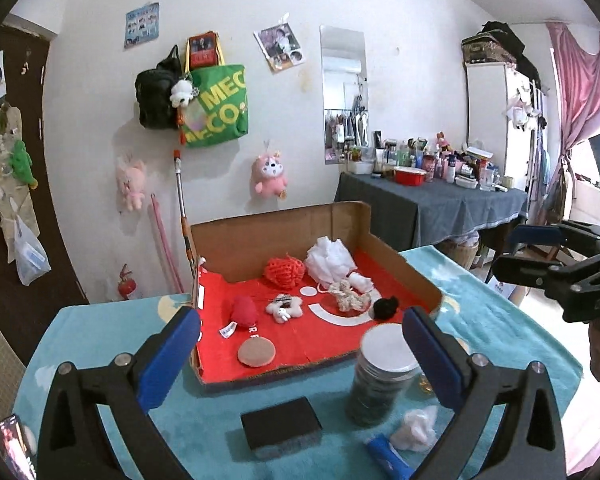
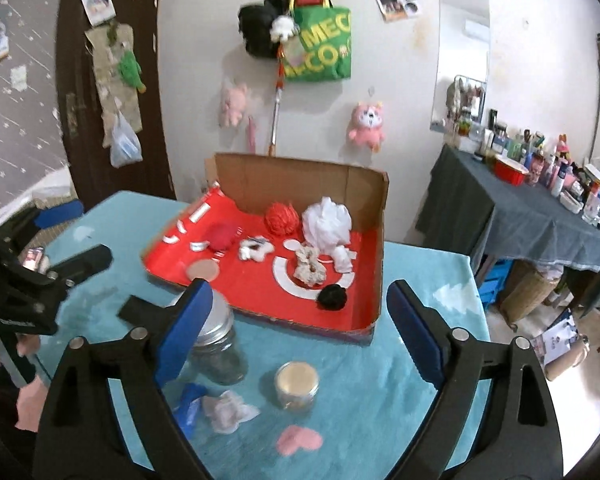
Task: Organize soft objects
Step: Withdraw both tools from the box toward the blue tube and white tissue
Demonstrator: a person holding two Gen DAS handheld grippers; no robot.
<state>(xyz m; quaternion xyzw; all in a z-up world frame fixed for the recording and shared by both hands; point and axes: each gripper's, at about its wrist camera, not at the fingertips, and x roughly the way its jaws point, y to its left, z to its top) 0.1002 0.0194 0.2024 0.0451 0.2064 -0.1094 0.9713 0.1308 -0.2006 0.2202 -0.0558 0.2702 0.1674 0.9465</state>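
Both the left gripper and right gripper hang wide apart over the teal table, nothing between their blue pads. The soft things sit in the cardboard box at twelve o'clock: red yarn ball, white puff, black pompom. At six o'clock lies what may be crumpled tissue, blurred.

A green tote bag hangs on the wall beside a black bag. A pink plush hangs lower. Bottles crowd the grey-clothed side surface under a mirror.
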